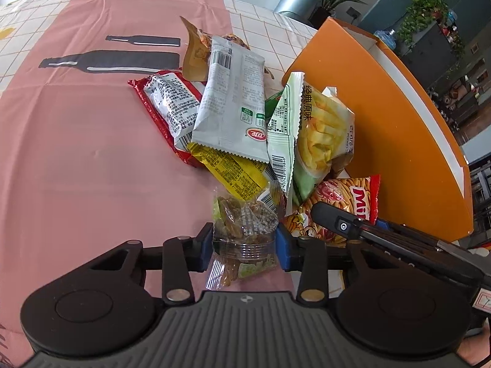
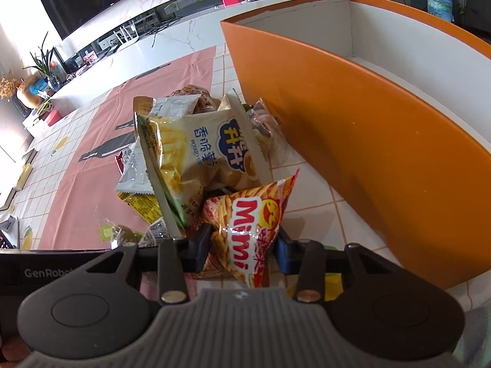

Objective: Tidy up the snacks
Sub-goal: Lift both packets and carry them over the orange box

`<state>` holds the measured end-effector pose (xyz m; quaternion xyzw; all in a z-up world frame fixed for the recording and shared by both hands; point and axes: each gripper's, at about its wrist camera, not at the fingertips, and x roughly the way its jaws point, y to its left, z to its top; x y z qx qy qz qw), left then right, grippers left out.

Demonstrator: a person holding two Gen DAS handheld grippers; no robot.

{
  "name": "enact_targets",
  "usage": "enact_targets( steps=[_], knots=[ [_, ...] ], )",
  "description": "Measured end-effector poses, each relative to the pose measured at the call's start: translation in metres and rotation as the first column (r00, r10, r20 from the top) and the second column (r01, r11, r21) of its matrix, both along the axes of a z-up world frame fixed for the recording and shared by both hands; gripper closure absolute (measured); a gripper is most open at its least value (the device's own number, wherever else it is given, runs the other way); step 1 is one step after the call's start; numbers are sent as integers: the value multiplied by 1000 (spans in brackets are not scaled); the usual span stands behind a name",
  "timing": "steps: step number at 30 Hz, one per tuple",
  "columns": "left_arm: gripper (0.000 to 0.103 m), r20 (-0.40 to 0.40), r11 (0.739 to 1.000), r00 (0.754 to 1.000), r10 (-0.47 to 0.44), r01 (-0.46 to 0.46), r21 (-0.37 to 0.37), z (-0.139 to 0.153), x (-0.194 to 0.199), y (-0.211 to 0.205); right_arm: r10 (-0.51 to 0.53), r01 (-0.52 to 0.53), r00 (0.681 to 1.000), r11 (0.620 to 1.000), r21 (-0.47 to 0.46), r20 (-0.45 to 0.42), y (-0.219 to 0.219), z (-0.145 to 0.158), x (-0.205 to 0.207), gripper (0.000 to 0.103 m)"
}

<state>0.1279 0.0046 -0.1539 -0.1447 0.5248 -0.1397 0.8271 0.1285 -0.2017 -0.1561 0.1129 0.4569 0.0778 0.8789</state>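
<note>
- A heap of snack packets lies on the surface [image 1: 76, 153], which is covered by a pink and white tiled cloth printed with black bottle shapes.
- An open orange box [image 2: 368, 141] with a white inside stands at the heap's 3 o'clock, just beside it; no snack shows in the part of its inside that can be seen.
- The left tongs [image 1: 244, 247] sit at the near edge of the heap, at 6 o'clock. Their 2 blue pads touch either side of a small clear packet of green-brown sweets [image 1: 242, 230], so they look clamped on it. The packet appears to rest on the cloth.
- The right tongs [image 2: 242, 251] are clamped on the lower end of the red Mimi packet [image 2: 245, 224], pinching it between a black pad and a blue one. This packet lies at the heap's near right corner, closest to the box.
- Behind both, toward 12 o'clock, a pale potato stick bag [image 2: 199, 153] leans on the pile beside a long white packet [image 1: 230, 101], a red-edged packet [image 1: 165, 107] and a yellow one [image 1: 233, 171].
- Step in hand, as I judge it: the grasp of 2 packets at once, 1 per hand.
- Next move calls for lifting both clear, then swinging toward 3 o'clock over the box's tall wall before letting go. The thin film may slip or drag neighbours along.
</note>
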Motion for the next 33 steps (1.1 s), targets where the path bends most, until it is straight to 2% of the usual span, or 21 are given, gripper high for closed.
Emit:
enact_targets(
  steps=[4,11,16,20,27,33],
  knots=[
    [62,25,1000,999,23,-23,12,9,-11,1,-19,19,1000,1000,7,1,-3,4,-11,66],
    [62,97,999,995,33,-35,16,50,-36,3,-46,45,999,998,32,11,-16,28,-34,68],
    [62,165,998,986,24,-32,47,81,-52,-1,-27,27,999,1000,-2,42,-21,54,-50,68],
    [62,173,998,985,28,-35,42,88,-57,-4,0,-3,999,997,75,39,-28,64,-63,68],
    [62,252,995,965,-74,54,85,131,-55,-28,-6,-8,987,996,84,162,-58,107,-89,68],
    [62,301,979,932,-202,182,93,173,-26,-79,-36,31,972,999,22,232,-105,157,-73,68]
  ],
)
